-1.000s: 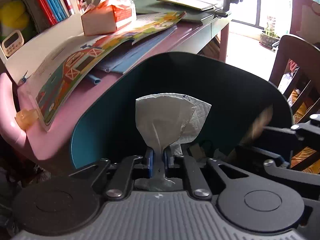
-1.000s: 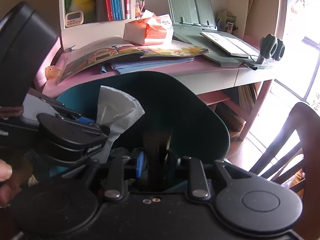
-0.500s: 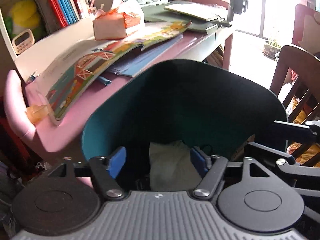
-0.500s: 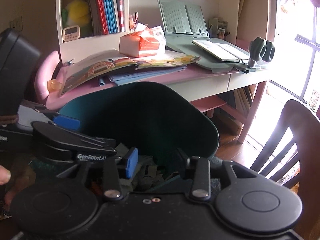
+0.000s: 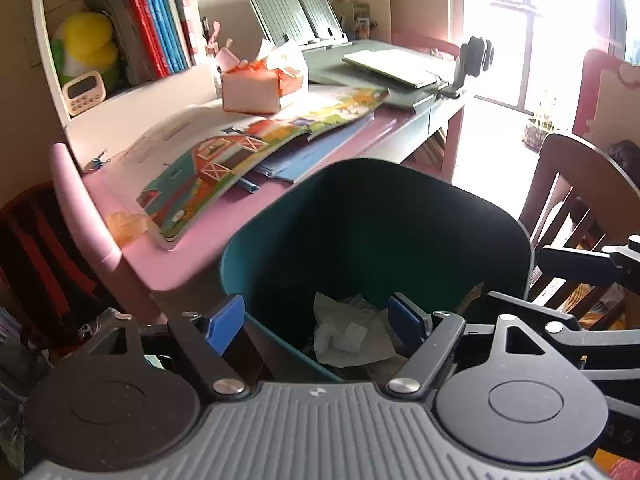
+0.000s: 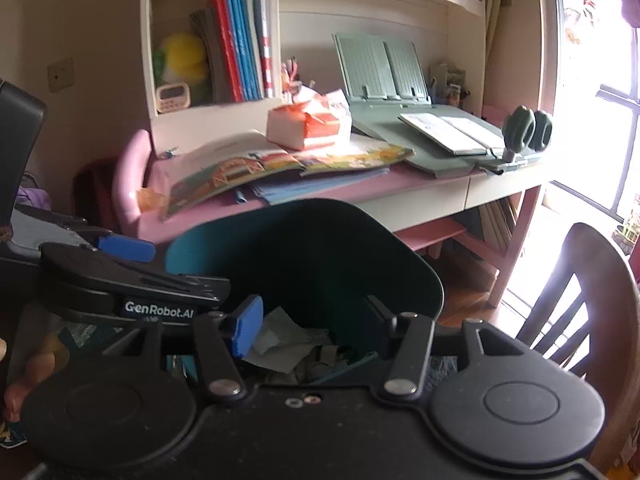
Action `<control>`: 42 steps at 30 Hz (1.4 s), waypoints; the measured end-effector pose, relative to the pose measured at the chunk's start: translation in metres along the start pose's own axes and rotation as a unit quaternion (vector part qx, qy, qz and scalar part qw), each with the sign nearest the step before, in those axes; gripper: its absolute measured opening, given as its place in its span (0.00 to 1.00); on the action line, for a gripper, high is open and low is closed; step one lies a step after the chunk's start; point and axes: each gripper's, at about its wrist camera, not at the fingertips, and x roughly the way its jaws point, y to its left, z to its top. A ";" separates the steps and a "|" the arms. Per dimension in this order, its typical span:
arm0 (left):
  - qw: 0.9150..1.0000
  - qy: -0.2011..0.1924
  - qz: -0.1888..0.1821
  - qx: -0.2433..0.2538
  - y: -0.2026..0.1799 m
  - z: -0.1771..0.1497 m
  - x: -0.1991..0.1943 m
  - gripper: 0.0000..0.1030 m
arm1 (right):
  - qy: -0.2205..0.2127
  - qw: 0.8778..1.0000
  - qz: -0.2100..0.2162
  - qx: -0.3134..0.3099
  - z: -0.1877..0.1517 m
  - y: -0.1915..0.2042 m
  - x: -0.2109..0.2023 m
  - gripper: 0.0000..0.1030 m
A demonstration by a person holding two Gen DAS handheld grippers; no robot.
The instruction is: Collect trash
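Left tool (image 5: 316, 320) at 6 o'clock in its own view, blue pads spread wide, gripping nothing, poised over the near rim of the teal bin (image 5: 400, 216). Right tool (image 6: 312, 320) likewise wide apart and empty above the same bin (image 6: 304, 248), with the left tool's black body (image 6: 132, 284) crowding in from 9 o'clock, just beside the bin's rim.

Inside the bin, at the bottom: a crumpled white tissue (image 5: 348, 332) lying loose, apart from both pads; seen through the right camera as greyish paper scraps (image 6: 288, 340) among other dark litter too dim to name.

Past the bin toward 12 o'clock, a pink counter (image 5: 192, 240) standing just behind the bin's far wall. On it, a colourful picture book (image 5: 240, 156) lying open over blue folders (image 5: 316, 152), and farther back an orange tissue box (image 5: 260, 88) with paper sticking up. Beyond that, a grey-green book stand (image 5: 296, 12) with an open booklet (image 5: 392, 66) before it. At 10 o'clock, a white shelf holding red and blue books (image 5: 156, 16), a yellow plush toy (image 5: 88, 44) and a small timer (image 5: 84, 92).

At 3 o'clock, a dark wooden chair (image 5: 580, 184) near the bin, bright window behind.
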 end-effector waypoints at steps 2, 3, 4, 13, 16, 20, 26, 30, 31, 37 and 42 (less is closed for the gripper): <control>1.000 -0.008 -0.005 -0.003 0.003 -0.001 -0.011 0.77 | -0.006 1.000 0.006 -0.002 0.001 0.003 -0.009 0.55; 1.000 -0.012 -0.007 -0.006 0.005 -0.003 -0.017 0.79 | -0.009 1.000 0.008 -0.004 0.001 0.005 -0.014 0.56; 1.000 -0.019 -0.008 -0.009 0.007 -0.005 -0.024 0.79 | -0.012 1.000 0.009 -0.005 0.002 0.007 -0.018 0.56; 0.998 -0.053 -0.029 -0.024 0.022 -0.023 -0.072 0.82 | -0.032 0.999 0.017 -0.013 0.000 0.023 -0.054 0.57; 0.997 -0.067 -0.032 -0.022 0.025 -0.031 -0.087 0.91 | -0.036 0.999 0.022 -0.011 -0.002 0.025 -0.063 0.58; 0.996 -0.083 -0.029 -0.027 0.029 -0.041 -0.104 0.98 | -0.042 0.999 0.027 -0.011 -0.005 0.029 -0.076 0.58; 0.993 -0.099 -0.044 -0.038 0.037 -0.056 -0.125 0.99 | -0.054 0.998 0.035 -0.011 -0.013 0.038 -0.095 0.59; 0.992 -0.100 -0.057 -0.047 0.041 -0.064 -0.135 0.99 | -0.057 0.998 0.036 -0.006 -0.016 0.040 -0.101 0.59; 0.992 -0.101 -0.059 -0.049 0.042 -0.066 -0.137 0.99 | -0.057 0.998 0.034 -0.008 -0.016 0.041 -0.102 0.59; 0.991 -0.106 -0.067 -0.056 0.046 -0.073 -0.150 0.99 | -0.062 0.998 0.031 -0.007 -0.015 0.045 -0.108 0.60; 0.991 -0.112 -0.055 -0.053 0.048 -0.074 -0.155 0.99 | -0.069 0.997 0.037 -0.012 -0.014 0.049 -0.116 0.60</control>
